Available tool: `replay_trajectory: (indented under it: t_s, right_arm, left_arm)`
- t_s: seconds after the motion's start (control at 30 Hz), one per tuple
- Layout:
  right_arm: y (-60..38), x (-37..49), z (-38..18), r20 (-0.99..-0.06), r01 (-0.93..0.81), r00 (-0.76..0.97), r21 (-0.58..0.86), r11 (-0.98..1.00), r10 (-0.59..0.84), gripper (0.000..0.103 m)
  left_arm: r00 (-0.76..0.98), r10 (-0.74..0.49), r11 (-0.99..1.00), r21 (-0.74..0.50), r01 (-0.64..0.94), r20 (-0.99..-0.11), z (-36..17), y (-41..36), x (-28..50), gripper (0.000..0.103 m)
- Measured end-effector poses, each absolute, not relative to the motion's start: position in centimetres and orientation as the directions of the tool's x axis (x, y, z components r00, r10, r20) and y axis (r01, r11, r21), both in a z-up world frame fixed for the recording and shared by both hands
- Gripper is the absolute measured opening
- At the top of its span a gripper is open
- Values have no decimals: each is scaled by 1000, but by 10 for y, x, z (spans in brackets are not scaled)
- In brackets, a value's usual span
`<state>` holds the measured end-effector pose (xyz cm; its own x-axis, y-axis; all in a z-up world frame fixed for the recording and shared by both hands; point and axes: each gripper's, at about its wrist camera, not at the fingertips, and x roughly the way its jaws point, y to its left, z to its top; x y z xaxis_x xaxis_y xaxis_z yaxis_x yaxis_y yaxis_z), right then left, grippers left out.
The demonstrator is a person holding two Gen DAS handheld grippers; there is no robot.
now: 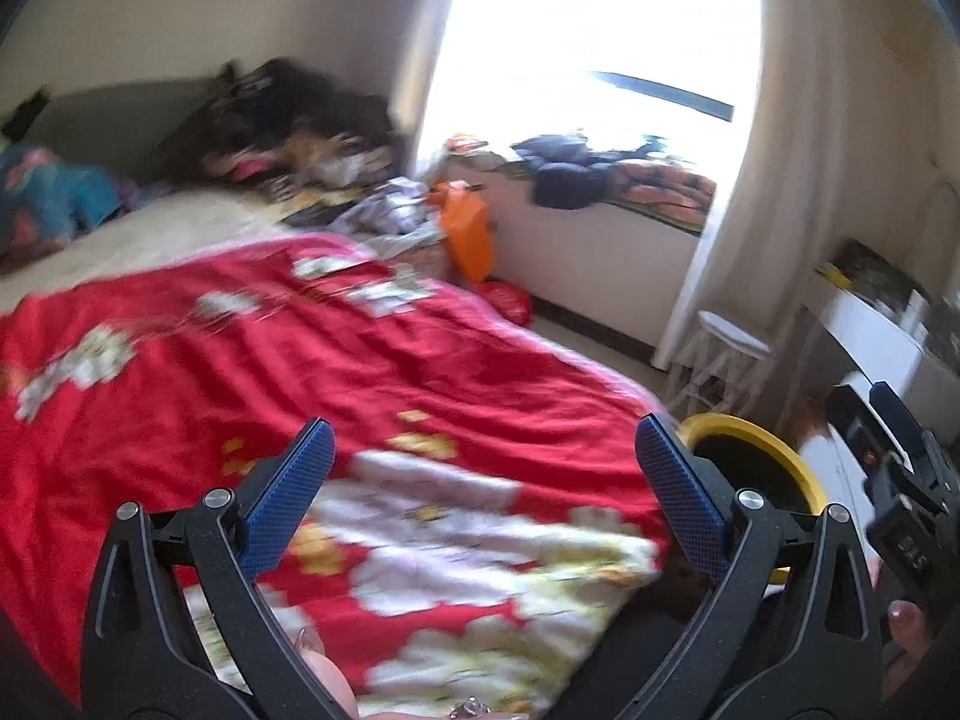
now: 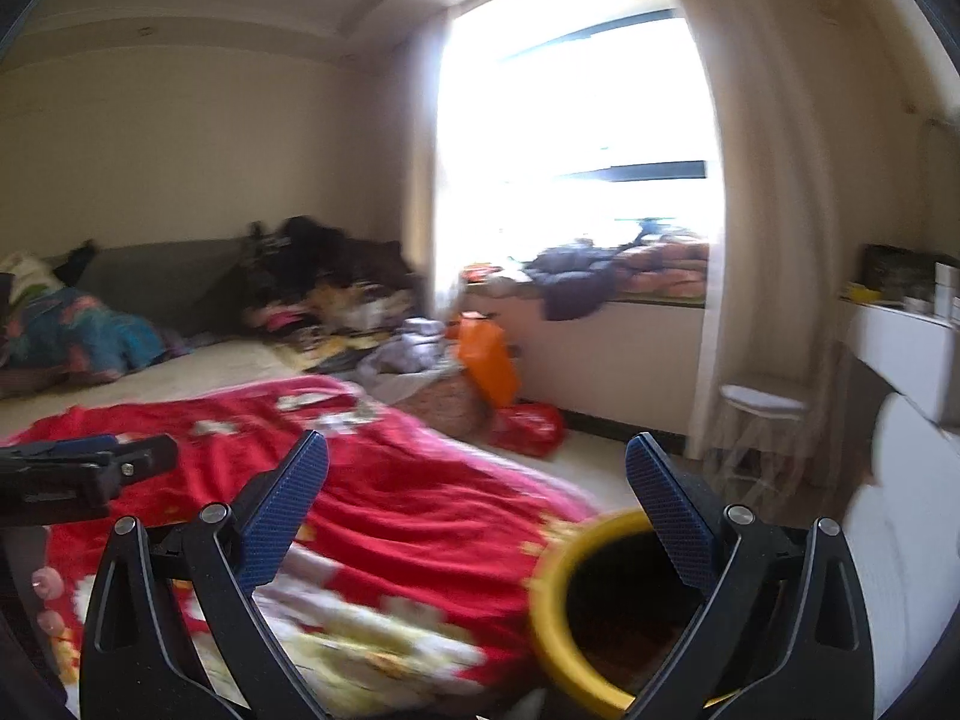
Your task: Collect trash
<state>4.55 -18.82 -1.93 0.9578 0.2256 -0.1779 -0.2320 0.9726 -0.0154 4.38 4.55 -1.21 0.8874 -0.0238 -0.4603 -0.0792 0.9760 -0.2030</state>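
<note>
My left gripper (image 1: 483, 441) is open and empty above a red floral blanket (image 1: 336, 372). My right gripper (image 2: 477, 456) is open and empty too. A yellow-rimmed bin (image 2: 558, 600) with a dark inside stands low right by the bed; its rim (image 1: 756, 438) also shows in the left wrist view behind the right finger. Both views are motion-blurred. The left gripper (image 2: 90, 468) shows at the left edge of the right wrist view. The right gripper (image 1: 900, 480) shows at the right edge of the left wrist view.
A cluttered heap of clothes and papers (image 2: 336, 300) lies at the bed's far end. An orange bag (image 2: 489, 354) and a red bag (image 2: 531, 426) sit by the window ledge (image 2: 600, 348). A white stool (image 2: 762, 402) and a white desk (image 2: 906, 348) stand on the right.
</note>
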Motion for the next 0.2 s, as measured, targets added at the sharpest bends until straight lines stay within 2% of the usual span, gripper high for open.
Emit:
replay_trajectory:
  t_s: [0.1,0.2]
  right_arm:
    - [-126,65,-16,-246,-409,886,-15,912,393,97]
    - [-53,86,-25,-366,-557,774,-6,831,516,97]
  left_arm:
    - [862,101,947,-217,-236,-497,-19,104,34,92]
    - [774,325,873,-143,-467,-543,-34,181,15,92]
